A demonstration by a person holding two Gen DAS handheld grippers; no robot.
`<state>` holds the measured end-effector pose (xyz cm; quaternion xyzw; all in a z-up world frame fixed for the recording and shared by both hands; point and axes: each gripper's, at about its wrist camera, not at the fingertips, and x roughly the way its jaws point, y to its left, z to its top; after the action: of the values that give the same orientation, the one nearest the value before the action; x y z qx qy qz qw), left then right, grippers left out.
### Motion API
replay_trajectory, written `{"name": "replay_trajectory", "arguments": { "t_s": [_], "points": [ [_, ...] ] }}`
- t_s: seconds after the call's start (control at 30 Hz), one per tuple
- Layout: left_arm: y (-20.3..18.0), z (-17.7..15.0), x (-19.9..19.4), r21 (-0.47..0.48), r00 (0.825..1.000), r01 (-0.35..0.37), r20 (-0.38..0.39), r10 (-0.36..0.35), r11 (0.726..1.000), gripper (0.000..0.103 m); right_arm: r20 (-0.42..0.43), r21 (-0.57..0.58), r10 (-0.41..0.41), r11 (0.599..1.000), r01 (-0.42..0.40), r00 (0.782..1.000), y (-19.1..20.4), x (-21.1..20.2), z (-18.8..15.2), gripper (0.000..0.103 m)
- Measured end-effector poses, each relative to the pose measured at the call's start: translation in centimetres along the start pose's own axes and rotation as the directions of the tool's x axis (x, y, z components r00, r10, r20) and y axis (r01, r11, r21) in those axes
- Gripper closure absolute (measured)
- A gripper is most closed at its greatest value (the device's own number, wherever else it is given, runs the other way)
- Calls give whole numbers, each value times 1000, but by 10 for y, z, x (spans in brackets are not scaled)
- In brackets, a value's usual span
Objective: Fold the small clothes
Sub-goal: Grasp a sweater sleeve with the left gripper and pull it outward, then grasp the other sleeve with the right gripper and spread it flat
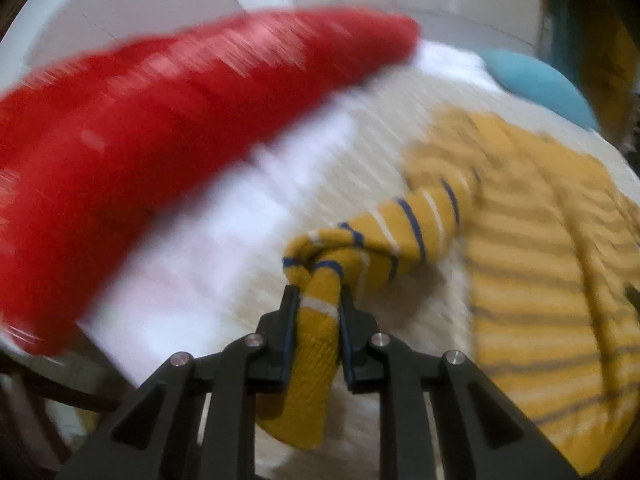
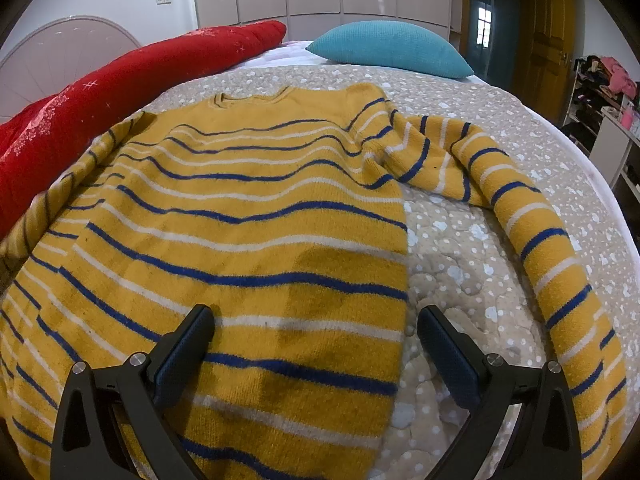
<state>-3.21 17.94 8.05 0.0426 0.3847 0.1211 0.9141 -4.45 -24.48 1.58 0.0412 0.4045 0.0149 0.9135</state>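
Note:
A yellow sweater (image 2: pixel 256 216) with blue and white stripes lies spread flat on the bed (image 2: pixel 460 264), neck toward the far side. Its right sleeve (image 2: pixel 536 224) curves down the bed's right side. My right gripper (image 2: pixel 316 332) is open and empty, hovering over the sweater's lower right hem edge. My left gripper (image 1: pixel 318 300) is shut on the sweater's left sleeve cuff (image 1: pixel 320 320) and holds it lifted off the bed; the sleeve (image 1: pixel 400 228) trails back to the sweater body (image 1: pixel 540 260). The left wrist view is motion-blurred.
A red quilt (image 2: pixel 120 92) lies along the bed's left side and also shows in the left wrist view (image 1: pixel 160 132). A teal pillow (image 2: pixel 388 48) sits at the far end. A rounded white headboard (image 2: pixel 60 56) stands behind the quilt. Cluttered shelves (image 2: pixel 604 92) stand at right.

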Motion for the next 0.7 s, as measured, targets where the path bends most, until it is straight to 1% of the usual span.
{"name": "replay_trajectory", "arguments": {
  "t_s": [0.03,0.07,0.1,0.13,0.17,0.2,0.23,0.27,0.3,0.33,0.37,0.4,0.43,0.53,0.6,0.67,0.7],
  "points": [
    [11,8,-8,-5,997,-66,37,66,998,85,-4,-2,-2,1000,2,1000,0,0,0,0],
    [20,16,-14,-11,990,-128,65,129,992,83,-4,-3,-4,1000,4,1000,1,0,0,0],
    [32,27,-20,-24,969,-223,98,225,974,81,-4,-4,-5,1000,5,1000,0,0,0,0],
    [40,32,-24,-32,952,-282,112,283,959,75,-3,-4,-4,1000,4,1000,0,0,0,0],
    [48,37,-27,-42,941,-317,114,320,947,73,-4,-3,-4,1000,4,1000,0,0,0,0],
    [54,39,-29,-63,941,-318,104,324,946,71,-5,-3,-4,1000,4,1000,0,0,0,0],
    [60,39,-31,-86,946,-303,97,310,949,66,-5,-4,-4,1000,4,1000,0,0,0,0],
    [64,36,-35,-111,959,-261,88,271,959,57,-6,-3,-4,1000,4,1000,0,0,0,0],
    [60,32,-31,-123,973,-212,62,221,970,51,-7,-3,-4,1000,4,1000,0,0,0,0],
    [57,28,-34,-129,980,-180,57,189,975,44,-14,-3,-4,1000,4,1000,0,1,0,0],
    [52,22,-39,-135,987,-142,53,150,981,43,-25,-2,-3,1000,3,1000,0,1,0,0],
    [50,19,-45,-134,990,-118,55,127,984,43,-37,1,1,1000,-1,999,-1,3,1,0],
    [39,14,-48,-126,995,-79,50,86,989,42,-56,10,11,1000,-10,998,-2,4,2,0],
    [-1,-2,-60,-78,999,14,47,-11,997,35,-57,33,49,998,-47,997,-8,4,3,0],
    [-32,-8,-65,-34,998,49,46,-48,998,32,-75,38,62,998,-59,995,-10,7,5,0],
    [-59,-13,-72,4,995,85,51,-85,996,27,-78,-4,36,999,-36,996,-6,9,7,0],
    [-74,-15,-76,24,993,110,49,-111,994,25,-101,3,44,999,-44,994,-5,7,8,3]
  ]
}}
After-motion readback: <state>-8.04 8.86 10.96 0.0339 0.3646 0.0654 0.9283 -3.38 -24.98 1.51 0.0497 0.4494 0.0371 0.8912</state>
